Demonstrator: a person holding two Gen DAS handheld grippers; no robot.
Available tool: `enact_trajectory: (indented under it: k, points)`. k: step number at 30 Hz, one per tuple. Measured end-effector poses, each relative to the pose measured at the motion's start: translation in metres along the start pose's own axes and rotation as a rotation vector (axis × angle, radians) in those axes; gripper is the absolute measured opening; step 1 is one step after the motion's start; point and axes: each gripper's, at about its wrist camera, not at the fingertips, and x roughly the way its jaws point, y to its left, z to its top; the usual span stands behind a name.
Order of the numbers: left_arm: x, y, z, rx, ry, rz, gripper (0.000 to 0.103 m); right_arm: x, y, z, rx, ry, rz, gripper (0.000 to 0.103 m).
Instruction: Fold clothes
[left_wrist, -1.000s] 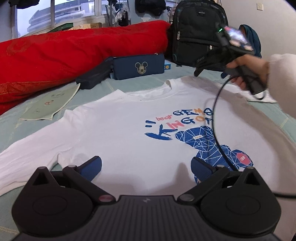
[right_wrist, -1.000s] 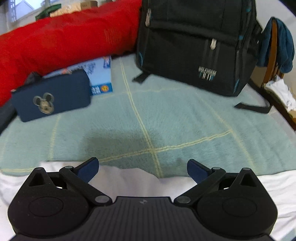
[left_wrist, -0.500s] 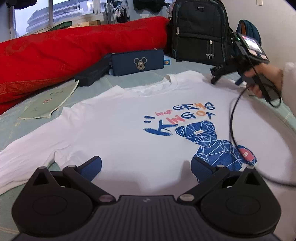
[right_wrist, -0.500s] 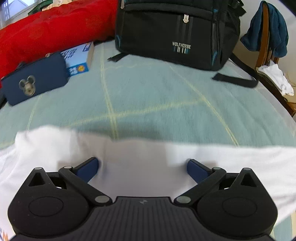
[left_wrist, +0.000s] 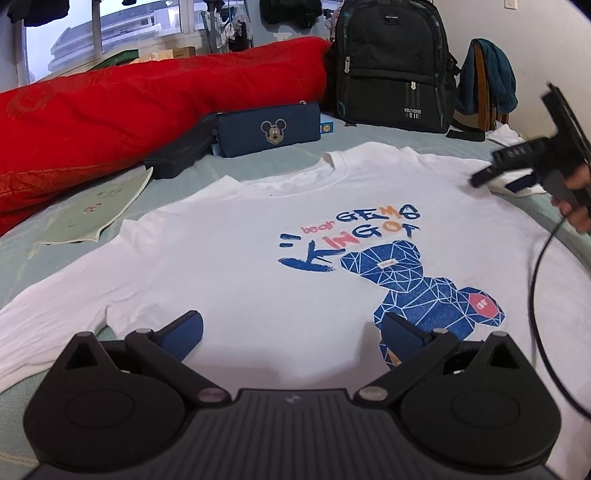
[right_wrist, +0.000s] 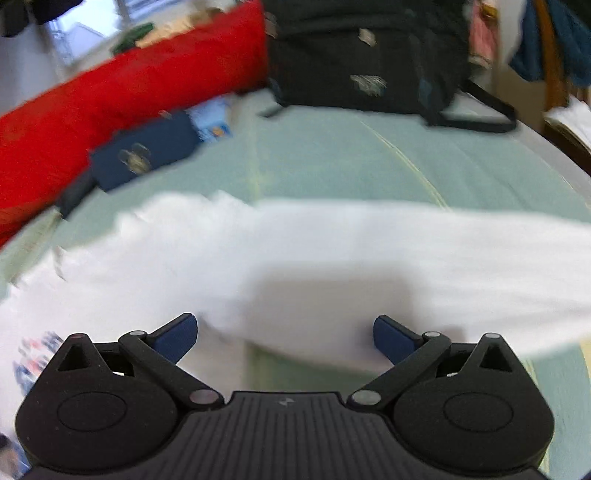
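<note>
White T-shirt (left_wrist: 258, 266) flat on bed; left hand-held gripper (left_wrist: 291, 332) and right hand-held gripper (right_wrist: 284, 332) both spread, empty

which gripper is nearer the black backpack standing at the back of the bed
Right. The right gripper hovers over the white t-shirt's far sleeve, nearer the black backpack. The left gripper hangs over the shirt's near hem.

Daylit window (left_wrist: 92, 33) behind bed (left_wrist: 258, 162) (white wall (left_wrist: 546, 55) rightward).
</note>
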Motion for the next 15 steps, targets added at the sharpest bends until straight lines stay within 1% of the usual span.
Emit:
enact_trajectory:
  k: [1, 2, 7, 10, 13, 15]
  points:
    - [0.0, 0.0, 0.0, 0.001, -0.002, 0.0, 0.102, -0.002, -0.005, -0.006, 0.013, 0.0, -0.014, 0.103]
    - [0.0, 0.0, 0.0, 0.0, -0.002, -0.001, 0.102, -0.007, -0.006, -0.006, 0.04, -0.01, -0.019, 0.103]
    - [0.001, 0.001, 0.0, -0.004, 0.001, -0.002, 0.102, -0.025, 0.011, 0.007, 0.082, -0.061, 0.073, 0.103]
    - [0.002, 0.001, 0.0, -0.008, 0.003, 0.0, 0.102, -0.018, 0.031, 0.009, 0.059, -0.063, 0.164, 0.103]
    - [0.002, 0.002, 0.0, -0.011, 0.004, -0.001, 0.102, 0.006, 0.04, 0.007, 0.051, -0.006, 0.158, 0.103]
    - [0.001, 0.002, 0.0, -0.013, 0.003, -0.004, 0.102, 0.013, 0.036, 0.002, 0.033, 0.002, 0.113, 0.103]
